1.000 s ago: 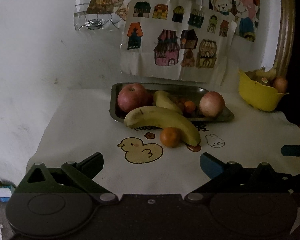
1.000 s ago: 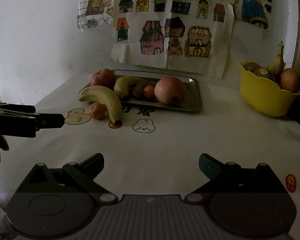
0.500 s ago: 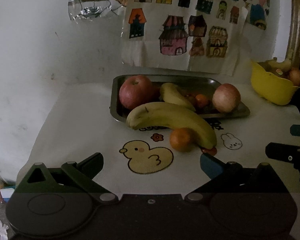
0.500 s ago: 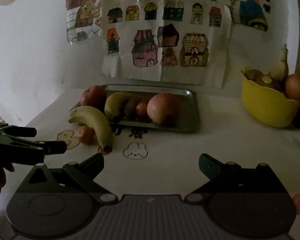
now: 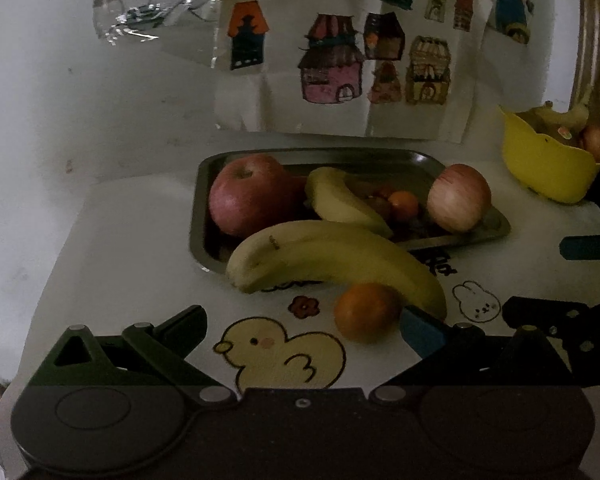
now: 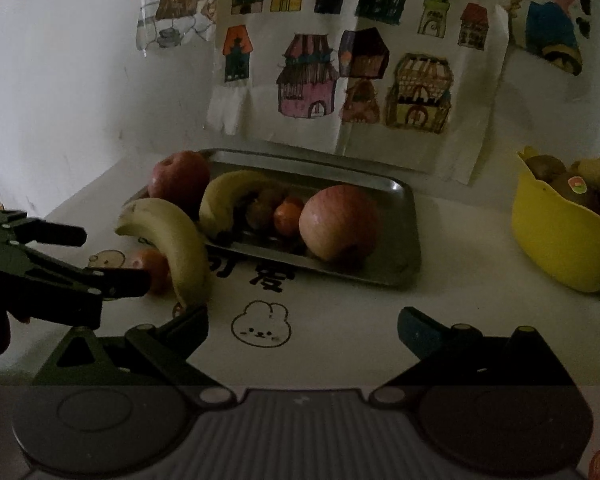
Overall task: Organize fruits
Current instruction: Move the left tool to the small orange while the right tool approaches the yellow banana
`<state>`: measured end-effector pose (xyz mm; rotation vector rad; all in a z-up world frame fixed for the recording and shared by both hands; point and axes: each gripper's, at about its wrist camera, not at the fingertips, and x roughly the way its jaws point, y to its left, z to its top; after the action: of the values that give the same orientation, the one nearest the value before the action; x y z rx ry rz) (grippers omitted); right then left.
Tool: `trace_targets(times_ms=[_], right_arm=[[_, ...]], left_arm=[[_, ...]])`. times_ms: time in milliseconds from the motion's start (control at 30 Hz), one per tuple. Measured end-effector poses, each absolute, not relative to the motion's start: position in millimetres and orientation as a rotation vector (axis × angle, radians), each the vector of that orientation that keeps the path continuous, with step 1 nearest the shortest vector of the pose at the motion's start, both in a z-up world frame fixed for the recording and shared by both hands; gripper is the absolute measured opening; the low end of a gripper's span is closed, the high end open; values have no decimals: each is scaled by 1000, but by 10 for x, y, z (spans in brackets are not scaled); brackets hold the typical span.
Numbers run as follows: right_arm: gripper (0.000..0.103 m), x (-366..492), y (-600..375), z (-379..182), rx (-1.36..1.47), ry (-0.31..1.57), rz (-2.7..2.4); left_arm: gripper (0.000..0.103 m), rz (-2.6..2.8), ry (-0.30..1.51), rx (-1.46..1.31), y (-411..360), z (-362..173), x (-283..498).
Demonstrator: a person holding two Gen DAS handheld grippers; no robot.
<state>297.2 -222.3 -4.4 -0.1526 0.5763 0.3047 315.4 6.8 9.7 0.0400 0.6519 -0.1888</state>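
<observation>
We see dim, murky views, strong fisheye bending toward edges, black corners. Glare on plastic sheet at 11 o'clock. Near gripper bodies dark, fruit slightly soft.

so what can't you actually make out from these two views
- Small dark fruits in the metal tray: left wrist view, too dim and half hidden behind the inner banana to identify.
- Yellow bowl: right wrist view, cut off by the right edge, so its full contents are unknown.
- Orange on the cloth: right wrist view, partly covered by the left gripper.
- Right gripper: left wrist view, mostly cut off at the edge.
</observation>
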Motion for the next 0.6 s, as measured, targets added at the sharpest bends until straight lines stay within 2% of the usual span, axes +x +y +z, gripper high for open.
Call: trace_targets(times_ms=[367,600], right_arm=[[103,3070,-2219,-120,-156,600,318],[103,3095,-2173,-138,-167,605,339]], left_arm=[[101,-230,649,66,-26,57,3256],[84,-229,645,51,19,51,3243]])
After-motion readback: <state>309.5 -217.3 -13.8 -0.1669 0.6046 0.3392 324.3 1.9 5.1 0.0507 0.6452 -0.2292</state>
